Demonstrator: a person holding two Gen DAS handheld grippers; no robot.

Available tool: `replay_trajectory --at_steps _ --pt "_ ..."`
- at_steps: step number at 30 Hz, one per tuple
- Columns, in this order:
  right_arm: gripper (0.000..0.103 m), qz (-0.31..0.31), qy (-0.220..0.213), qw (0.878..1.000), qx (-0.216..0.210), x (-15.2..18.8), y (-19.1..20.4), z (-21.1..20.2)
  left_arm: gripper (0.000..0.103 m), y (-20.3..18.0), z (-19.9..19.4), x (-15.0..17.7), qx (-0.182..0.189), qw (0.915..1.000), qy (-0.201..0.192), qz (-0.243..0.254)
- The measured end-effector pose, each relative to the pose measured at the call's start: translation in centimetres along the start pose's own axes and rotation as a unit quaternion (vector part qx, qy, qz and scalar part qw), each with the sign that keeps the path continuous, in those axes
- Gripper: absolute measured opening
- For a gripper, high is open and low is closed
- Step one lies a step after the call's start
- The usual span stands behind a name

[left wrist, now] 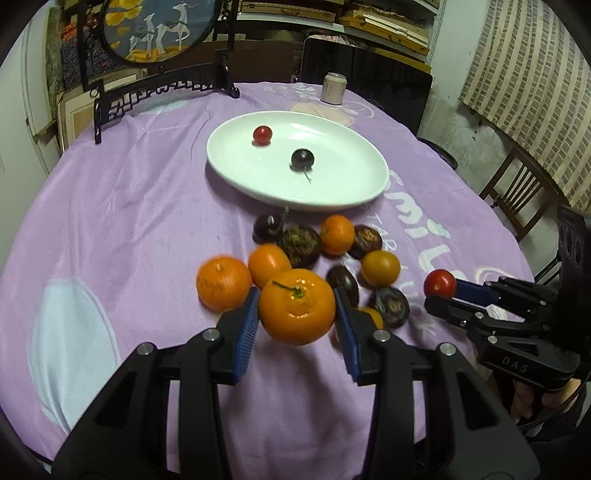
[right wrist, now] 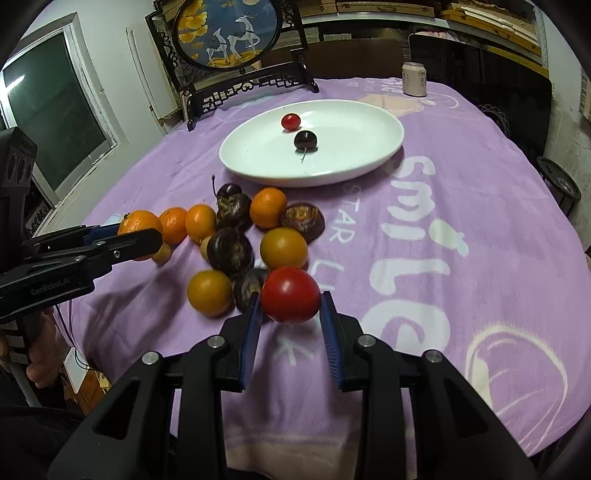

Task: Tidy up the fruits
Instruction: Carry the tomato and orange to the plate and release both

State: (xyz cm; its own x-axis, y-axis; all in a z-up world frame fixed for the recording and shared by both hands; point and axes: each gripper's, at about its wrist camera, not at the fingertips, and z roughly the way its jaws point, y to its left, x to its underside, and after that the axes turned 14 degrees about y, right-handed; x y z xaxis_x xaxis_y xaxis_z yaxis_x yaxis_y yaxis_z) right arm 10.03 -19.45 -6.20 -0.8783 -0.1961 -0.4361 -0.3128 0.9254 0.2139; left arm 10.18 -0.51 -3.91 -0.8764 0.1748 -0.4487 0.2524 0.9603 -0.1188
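Between the blue pads of the left gripper [left wrist: 296, 320] sits a mandarin [left wrist: 296, 305], bright orange and dimpled, its green stem stub turned up and toward the camera; it is round, so it has no clear long axis. The pads press its two sides, and whether it clears the cloth cannot be told. To the right, the right gripper [right wrist: 290, 312] pinches a glossy red tomato [right wrist: 290, 294] the same way, smooth and nearly spherical. Just beyond both lies the loose pile of fruit [left wrist: 325, 254]: more mandarins, yellow-orange tomatoes, dark brown wrinkled pieces and a dark cherry, several touching one another. Farther off stands a white oval plate [left wrist: 343, 192], its long axis running from near right to far left in the left wrist view, holding a small red tomato [left wrist: 262, 134] and a dark cherry [left wrist: 303, 158] whose stem points toward the near side. Everything rests on a purple tablecloth [left wrist: 129, 206] with white lettering. At the far edge stand a pale can [left wrist: 334, 88] and a black carved frame with a deer painting [right wrist: 226, 33]; shelves of boards fill the back wall.
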Motion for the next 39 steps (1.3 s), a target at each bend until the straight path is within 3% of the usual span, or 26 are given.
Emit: replay_trajectory --at_steps 5,11,16,22,24,25,26,27,30,33,39 --pt "0.032 -0.016 -0.014 1.0 0.023 -5.7 -0.9 -0.7 0.041 1.8 0.3 -6.8 -0.068 0.9974 -0.017 0.018" --pt "0.032 -0.033 -0.013 0.999 0.032 -17.2 -3.2 2.8 0.041 5.2 5.7 -17.9 -0.049 0.9981 0.019 -0.033" --pt "0.032 -0.033 0.042 0.998 0.035 -22.2 -4.6 9.1 0.041 5.9 10.9 -21.6 -0.033 0.996 0.057 -0.06" --pt "0.032 -0.036 0.065 0.996 0.045 -23.7 -5.1 12.1 0.041 6.7 13.2 -23.0 -0.034 0.9947 0.075 -0.061" --pt "0.034 -0.041 0.069 0.995 0.052 -23.8 -5.0 12.3 0.041 6.7 13.3 -23.3 -0.034 0.9947 0.075 -0.061" --pt "0.042 -0.044 0.069 0.995 0.056 -23.9 -4.9 12.1 0.042 6.8 13.2 -23.3 -0.034 0.9949 0.074 -0.061" --pt "0.043 -0.046 0.063 0.995 0.062 -23.7 -4.8 11.7 0.052 6.9 12.8 -23.4 -0.029 0.9953 0.069 -0.062" --pt "0.043 -0.05 0.048 0.995 0.071 -23.4 -4.6 10.8 0.069 7.0 12.2 -23.3 -0.024 0.9958 0.062 -0.063" --pt "0.044 -0.062 0.025 0.996 0.066 -22.1 -3.8 7.5 0.072 6.5 8.7 -22.0 -0.021 0.9982 0.021 -0.052" --pt "0.06 -0.06 -0.004 0.997 0.058 -18.5 -3.0 3.5 0.074 5.6 4.2 -18.0 -0.014 0.999 -0.019 -0.038" --pt "0.063 -0.025 -0.046 0.998 0.039 -7.7 -0.9 -0.8 0.08 3.8 0.4 -6.2 -0.07 0.9952 -0.064 -0.022"
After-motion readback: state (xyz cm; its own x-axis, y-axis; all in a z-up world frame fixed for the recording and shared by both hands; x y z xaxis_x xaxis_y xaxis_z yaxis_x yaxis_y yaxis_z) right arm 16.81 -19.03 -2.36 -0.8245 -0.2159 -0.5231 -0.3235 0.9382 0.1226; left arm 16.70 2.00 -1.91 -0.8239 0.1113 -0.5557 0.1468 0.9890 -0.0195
